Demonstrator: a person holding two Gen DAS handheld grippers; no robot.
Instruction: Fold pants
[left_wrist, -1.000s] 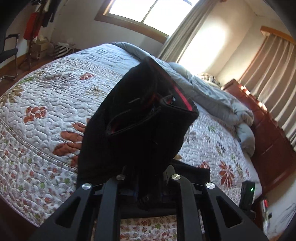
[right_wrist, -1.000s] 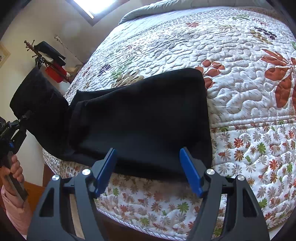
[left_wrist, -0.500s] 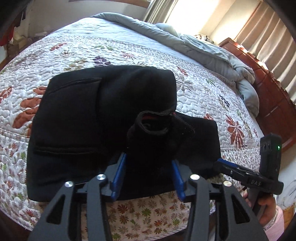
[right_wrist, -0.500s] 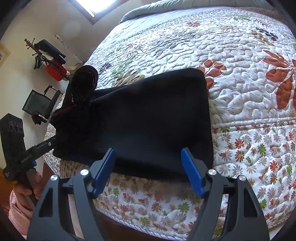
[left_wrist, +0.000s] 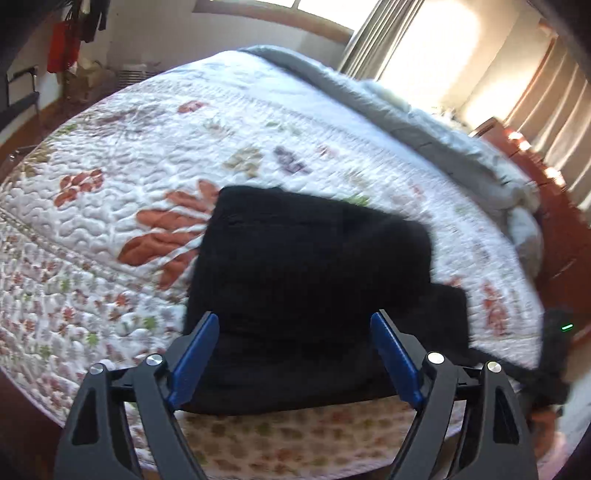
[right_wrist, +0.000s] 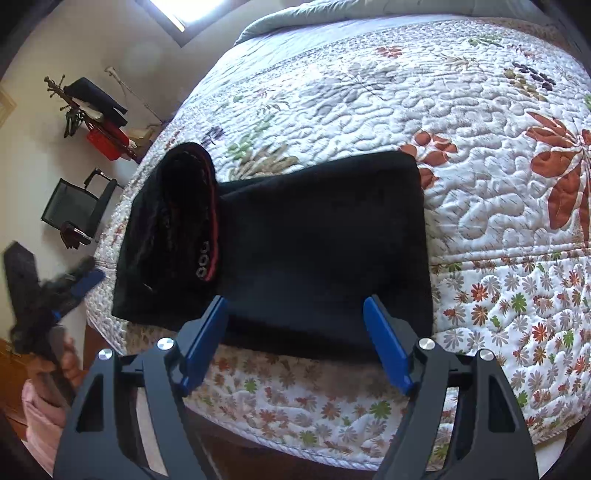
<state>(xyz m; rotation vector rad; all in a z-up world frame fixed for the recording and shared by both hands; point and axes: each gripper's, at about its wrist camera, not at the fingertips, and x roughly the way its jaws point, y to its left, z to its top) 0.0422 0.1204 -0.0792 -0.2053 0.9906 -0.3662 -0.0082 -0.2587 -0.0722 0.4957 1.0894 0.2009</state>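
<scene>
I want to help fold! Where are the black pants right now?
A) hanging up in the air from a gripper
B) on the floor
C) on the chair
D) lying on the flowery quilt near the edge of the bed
D: the black pants lie folded on the flowery quilt near the bed's edge, with no hand-held gripper pinching them.

A bed (left_wrist: 155, 155) with a floral quilt fills the frame; a sunlit window (left_wrist: 280, 7) and beige curtains (left_wrist: 554, 107) sit at top, a black chair (right_wrist: 74, 206) at left.

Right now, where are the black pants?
In both wrist views the black pants lie folded on the floral quilt at the bed's near edge, just ahead of both grippers.
</scene>
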